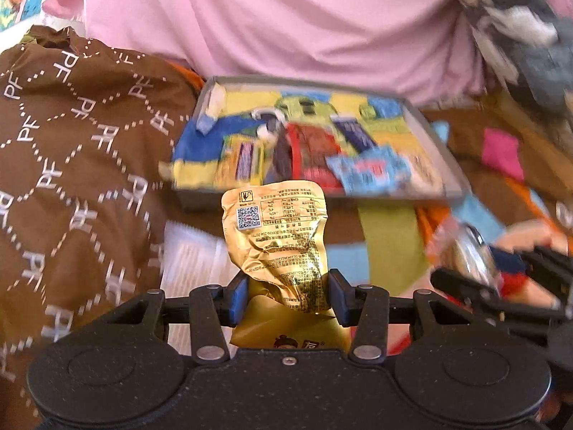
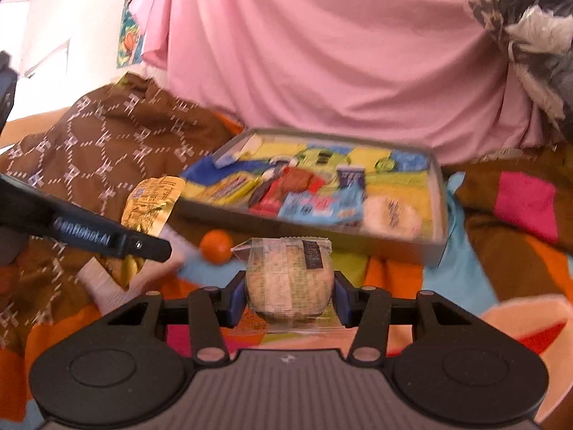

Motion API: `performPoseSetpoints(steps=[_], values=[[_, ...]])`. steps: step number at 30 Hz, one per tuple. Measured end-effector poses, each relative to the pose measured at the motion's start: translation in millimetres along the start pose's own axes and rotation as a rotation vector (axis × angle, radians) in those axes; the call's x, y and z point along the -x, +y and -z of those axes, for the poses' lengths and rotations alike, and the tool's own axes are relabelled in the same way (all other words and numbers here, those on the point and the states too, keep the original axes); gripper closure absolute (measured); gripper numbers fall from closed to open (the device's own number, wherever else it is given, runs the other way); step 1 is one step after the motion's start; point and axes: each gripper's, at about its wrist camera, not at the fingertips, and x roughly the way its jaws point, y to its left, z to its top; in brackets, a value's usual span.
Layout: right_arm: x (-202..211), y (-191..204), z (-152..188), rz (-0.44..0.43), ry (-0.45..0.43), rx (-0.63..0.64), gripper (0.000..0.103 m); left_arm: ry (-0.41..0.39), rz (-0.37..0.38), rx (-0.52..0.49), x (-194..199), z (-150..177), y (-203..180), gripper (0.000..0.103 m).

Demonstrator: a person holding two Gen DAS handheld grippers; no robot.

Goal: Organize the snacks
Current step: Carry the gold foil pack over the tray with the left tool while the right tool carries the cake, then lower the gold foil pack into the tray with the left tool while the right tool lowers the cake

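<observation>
Patchwork bedding carries a grey tray [image 2: 438, 193] of mixed snack packets. Left gripper [image 1: 288, 295], fingers closed on a gold foil pouch [image 1: 277, 231]; right gripper [image 2: 289, 295], fingers closed on a clear-wrapped round pastry [image 2: 288, 279], both short of the tray.

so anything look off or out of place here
One thing: a small orange round item lies loose on the patchwork blanket, outside the grey tray where the other snacks are piled. The gold packet and the clear-wrapped pastry are held in the grippers, both short of the tray.
</observation>
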Motion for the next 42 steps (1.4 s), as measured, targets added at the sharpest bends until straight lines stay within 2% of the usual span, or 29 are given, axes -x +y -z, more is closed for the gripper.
performPoseSetpoints(steps=[7,14,19,26,42], values=[[-37,-25,-45,0.029,-0.049,-0.011,0.05,-0.108,0.004,-0.045,-35,-61,4,0.055],[-79,-38,-68,0.054,-0.063,0.02,0.05,-0.118,0.003,-0.016,-83,-92,18,0.055],[-105,-45,-73,0.044,-0.032,0.002,0.05,-0.116,0.002,0.017,-107,-97,27,0.055],[-124,-42,-71,0.042,-0.013,0.039,0.05,-0.093,0.006,0.048,-129,-96,31,0.055],[-142,-37,-69,0.05,0.008,0.061,0.047,-0.074,0.02,0.092,-136,-94,35,0.053]])
